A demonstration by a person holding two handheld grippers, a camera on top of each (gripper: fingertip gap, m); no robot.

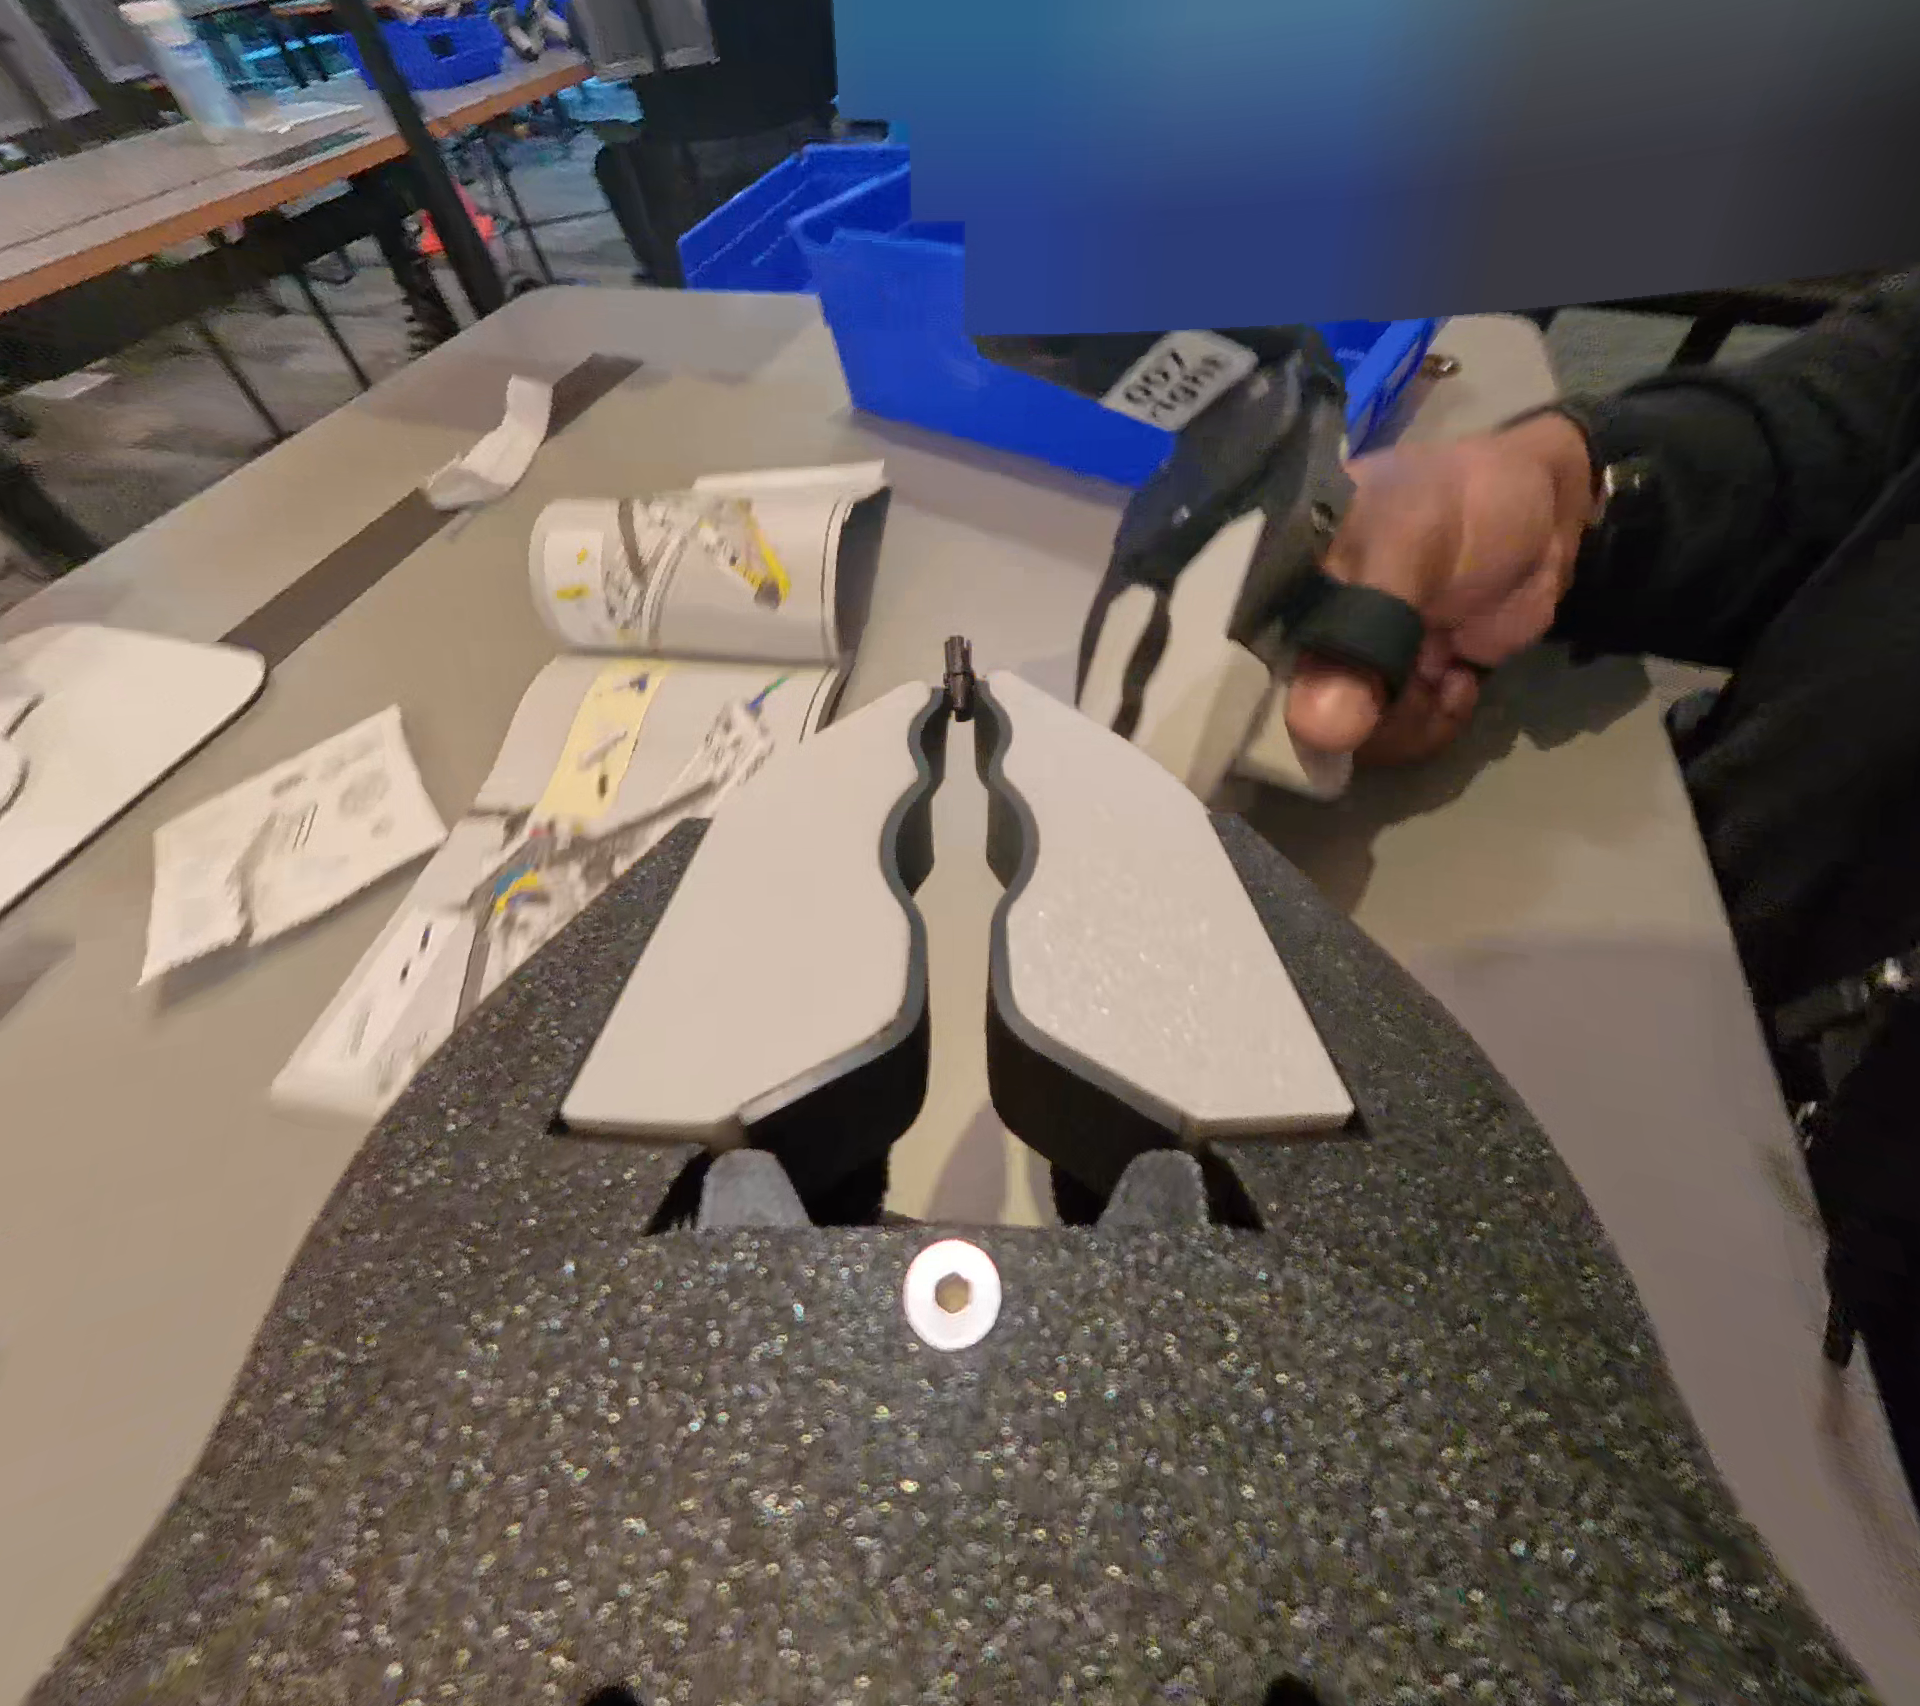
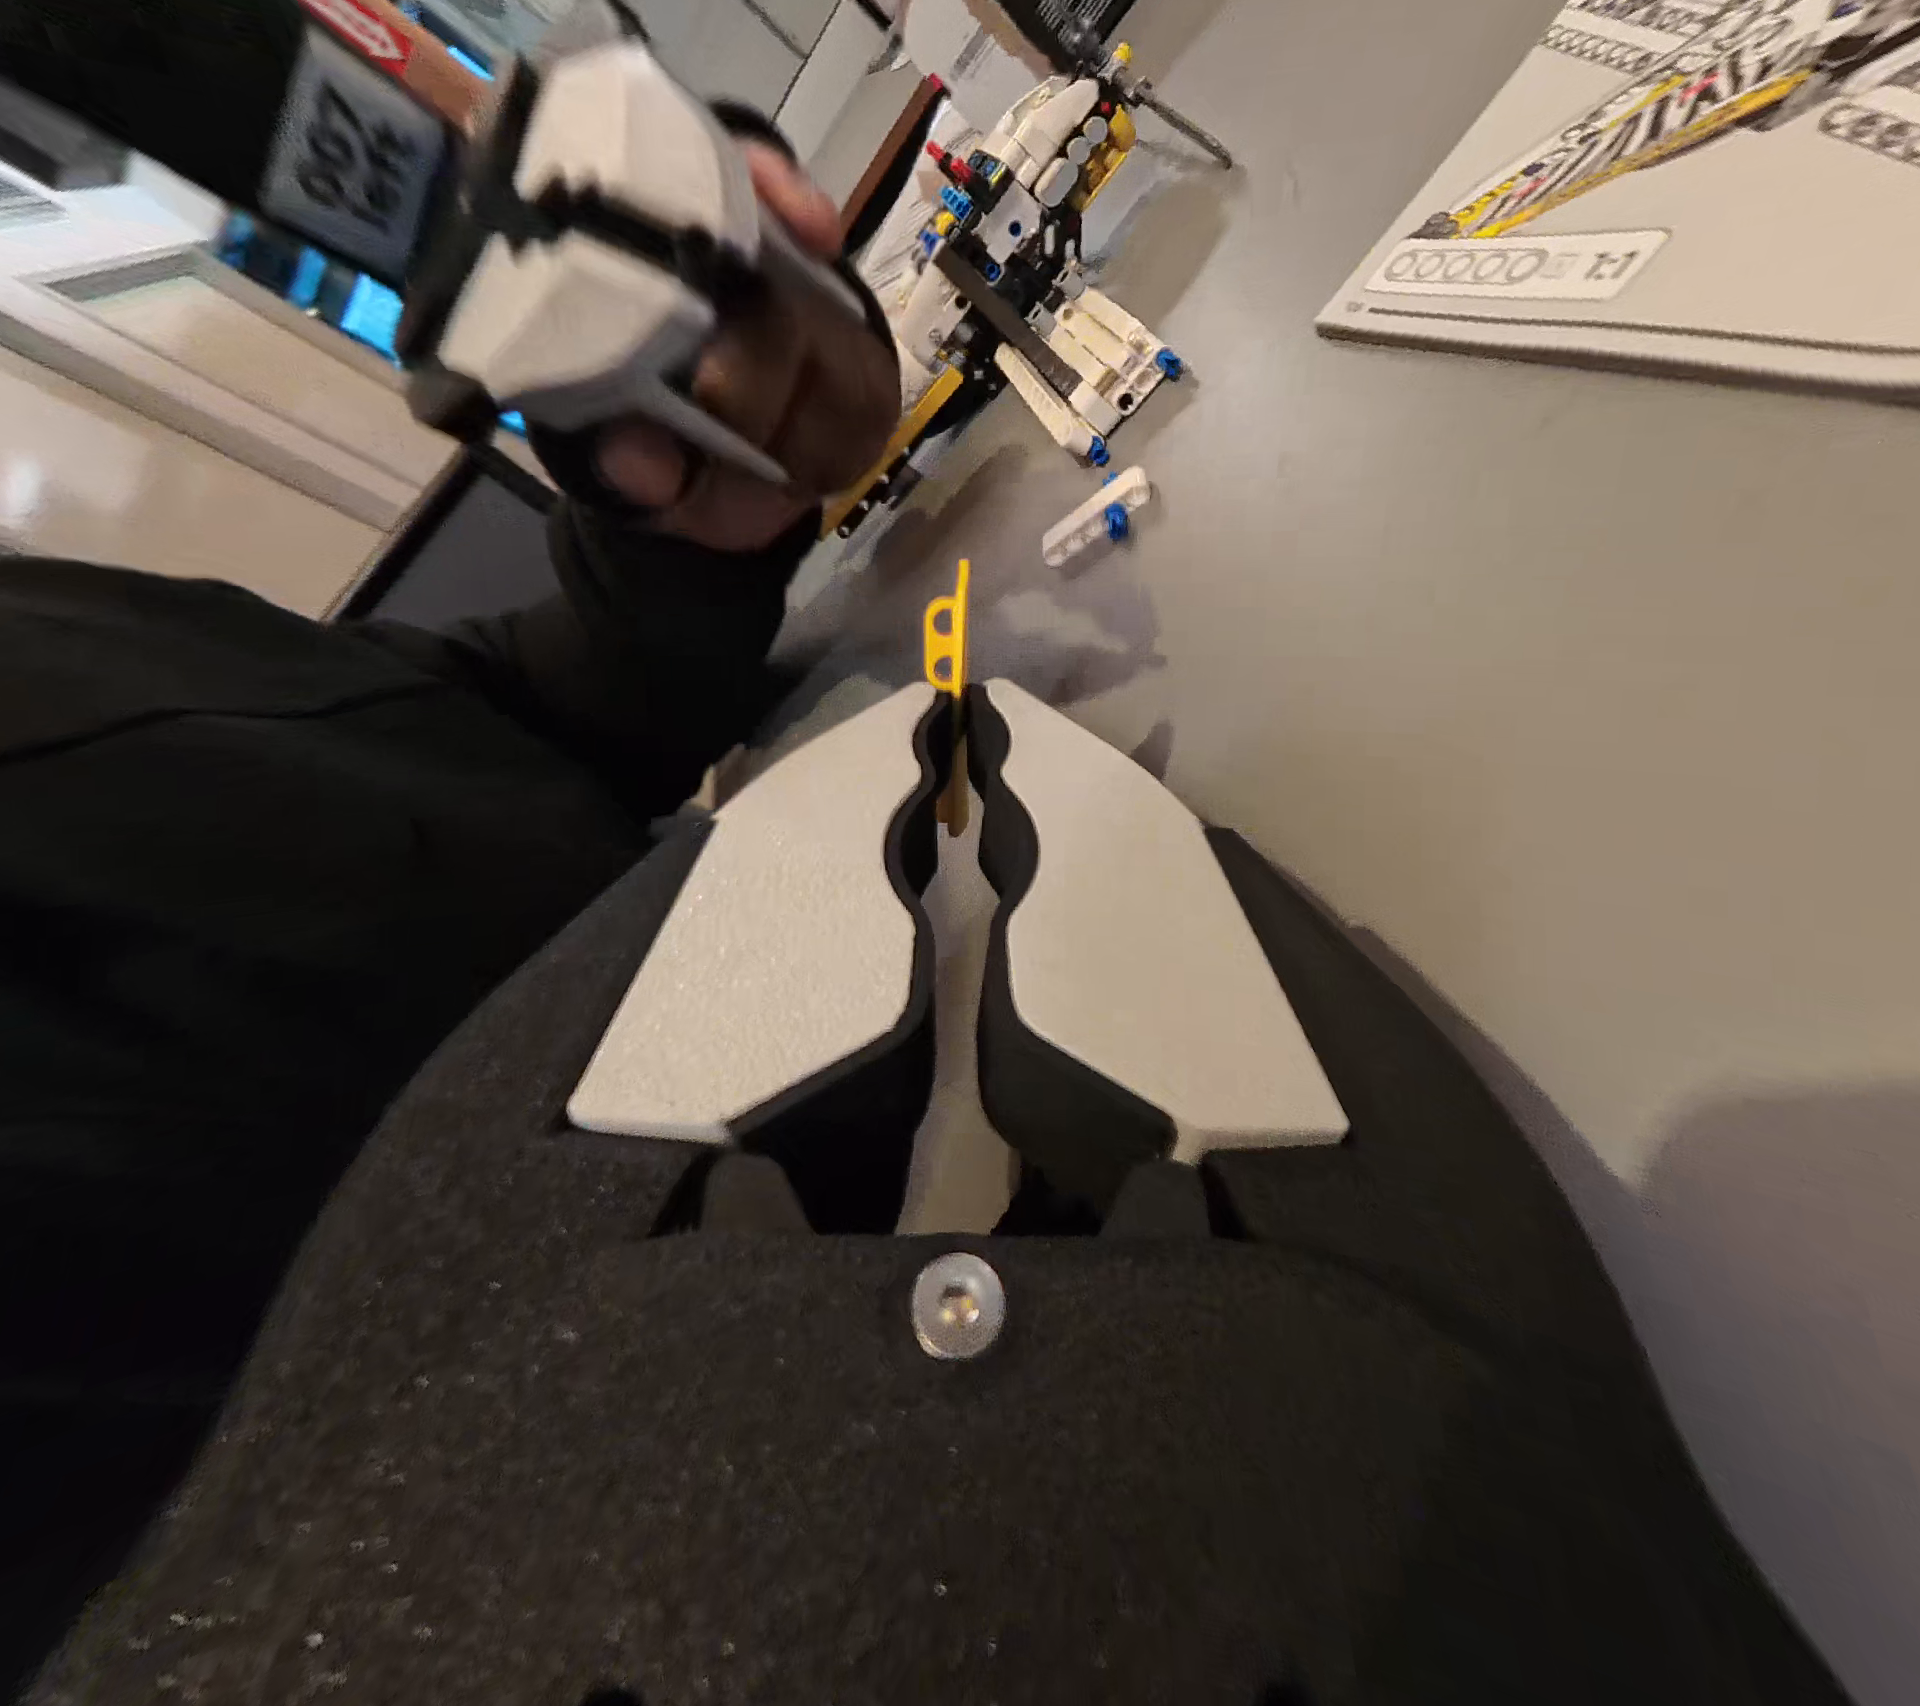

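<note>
Pinching a small black pin (image 1: 957, 672), the left hand-held gripper (image 1: 957, 692); the right hand-held gripper (image 2: 957, 700) clamps a thin yellow plate (image 2: 948, 633).

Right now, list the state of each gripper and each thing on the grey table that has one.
Left gripper: shut on a small black plastic pin.
Right gripper: shut on a thin yellow plastic piece with holes.
Illustrated instruction booklet: open, top page curled over.
White, black and yellow brick model: partly built.
White beam with blue pins: loose beside the model.
</note>
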